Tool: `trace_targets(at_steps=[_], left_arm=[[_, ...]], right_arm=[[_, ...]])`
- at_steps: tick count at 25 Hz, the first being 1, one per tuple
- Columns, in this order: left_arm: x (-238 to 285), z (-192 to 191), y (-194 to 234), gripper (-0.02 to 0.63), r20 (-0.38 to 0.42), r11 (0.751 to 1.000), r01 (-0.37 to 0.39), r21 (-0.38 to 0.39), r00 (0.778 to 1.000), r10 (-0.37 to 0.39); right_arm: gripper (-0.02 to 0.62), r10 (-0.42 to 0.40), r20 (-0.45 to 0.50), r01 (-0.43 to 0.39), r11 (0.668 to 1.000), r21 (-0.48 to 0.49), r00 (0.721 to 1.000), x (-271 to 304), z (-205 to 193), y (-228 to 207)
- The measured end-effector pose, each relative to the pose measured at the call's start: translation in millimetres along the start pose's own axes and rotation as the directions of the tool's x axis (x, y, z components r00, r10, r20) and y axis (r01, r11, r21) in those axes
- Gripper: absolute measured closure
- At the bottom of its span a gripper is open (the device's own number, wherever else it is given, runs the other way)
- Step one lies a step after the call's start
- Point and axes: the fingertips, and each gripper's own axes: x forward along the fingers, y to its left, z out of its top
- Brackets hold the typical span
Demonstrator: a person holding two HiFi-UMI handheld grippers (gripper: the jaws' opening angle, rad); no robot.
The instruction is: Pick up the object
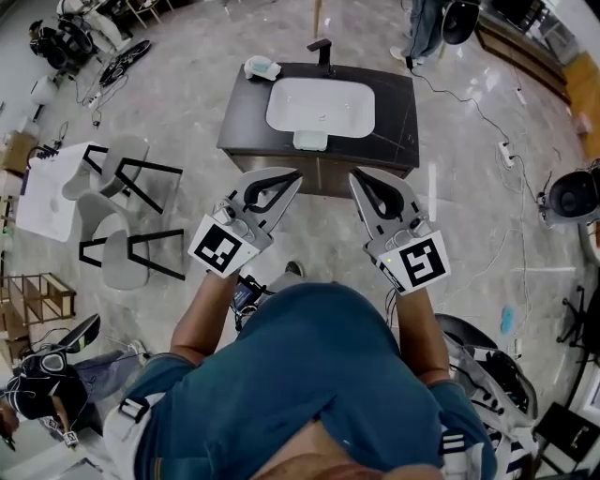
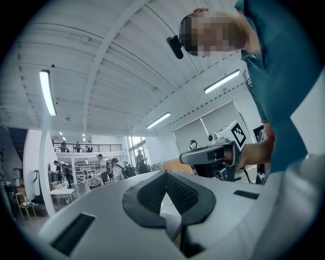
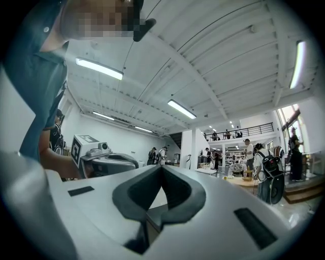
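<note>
In the head view a dark vanity (image 1: 394,103) with a white basin (image 1: 321,105) stands ahead of me. On its top lie a small pale green and white item (image 1: 310,141) at the basin's near edge and a light blue item (image 1: 261,67) at the far left corner. My left gripper (image 1: 294,175) and right gripper (image 1: 355,175) are held side by side in the air, short of the vanity's near edge, both shut and empty. The left gripper view (image 2: 165,172) and the right gripper view (image 3: 162,166) each show jaws closed tip to tip, pointing level into the hall.
A black tap (image 1: 322,52) stands behind the basin. Two white chairs (image 1: 122,173) and a white table (image 1: 52,192) stand to the left. Cables (image 1: 487,112) run over the floor at the right. A seated person (image 1: 42,380) is at lower left, another person (image 1: 424,28) beyond the vanity.
</note>
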Motion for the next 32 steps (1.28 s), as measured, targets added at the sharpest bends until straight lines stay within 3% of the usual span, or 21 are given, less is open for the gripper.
trace_targets(at_steps=[19, 32], left_arm=[[3.6, -33.8, 105.2, 0.601, 0.076, 0.992, 0.109, -0.071, 0.992, -0.104], [60.7, -55.0, 141.4, 0.601, 0.048, 0.994, 0.075, -0.082, 0.996, -0.071]], right_arm=[[0.582, -0.147, -0.054, 0.145, 0.989, -0.039, 0.988, 93.4, -11.2, -20.8], [0.581, -0.11, -0.061, 0.11, 0.994, -0.006, 0.992, 116.6, -37.7, -81.3]])
